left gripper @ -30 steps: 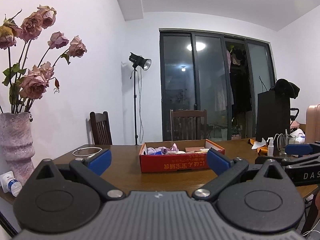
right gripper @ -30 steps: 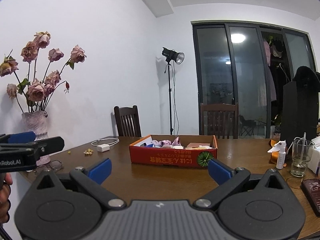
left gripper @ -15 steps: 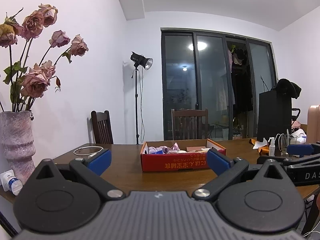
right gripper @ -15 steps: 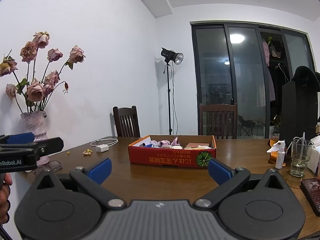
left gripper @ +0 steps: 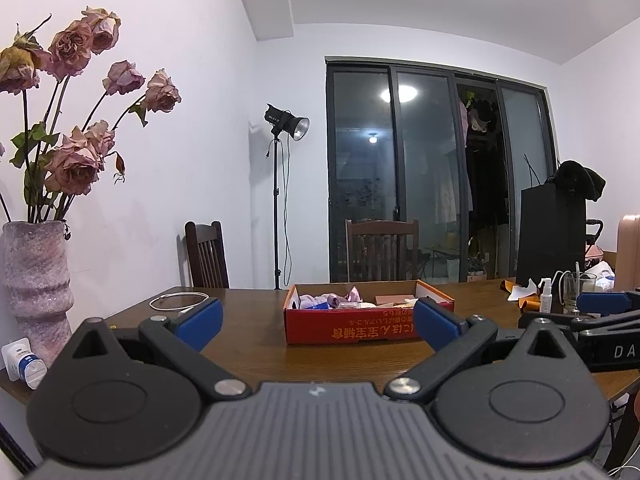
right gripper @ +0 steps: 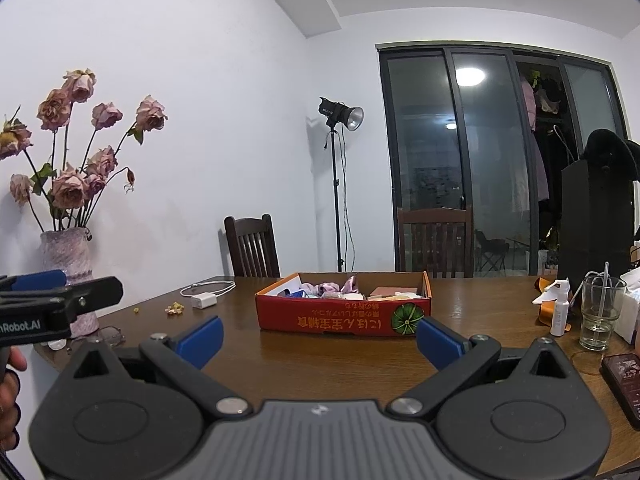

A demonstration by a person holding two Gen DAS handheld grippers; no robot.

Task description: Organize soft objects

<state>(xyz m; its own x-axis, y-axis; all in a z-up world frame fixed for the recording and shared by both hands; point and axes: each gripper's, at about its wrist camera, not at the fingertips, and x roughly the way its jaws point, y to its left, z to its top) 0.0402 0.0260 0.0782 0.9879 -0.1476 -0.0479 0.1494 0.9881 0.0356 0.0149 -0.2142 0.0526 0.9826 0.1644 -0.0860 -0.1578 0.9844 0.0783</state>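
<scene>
- Left hand-held gripper (left gripper: 316, 322): jaws spread wide, nothing between them, held short of the near edge of the bench (left gripper: 248, 344).
- Right hand-held gripper (right gripper: 318, 338): likewise wide and empty, level with the left one and just beside it.
- Soft objects (right gripper: 328, 289): pinkish-lilac fabric pieces lying inside the red cardboard box (right gripper: 344, 316) at mid-bench, well apart from both tools; individual items cannot be told apart at this range.
- Risk: the box looks light, so a finger catching its wall on entry would likely shove or tip it.
- Risk: limp fabric may drag neighbouring items out, or slip from a shallow pinch.
- Risk: the drinking glass (right gripper: 599, 314), spray bottle (right gripper: 560, 310) and phone (right gripper: 624, 380) stand near the right-hand approach; a wide swing could knock them.
</scene>
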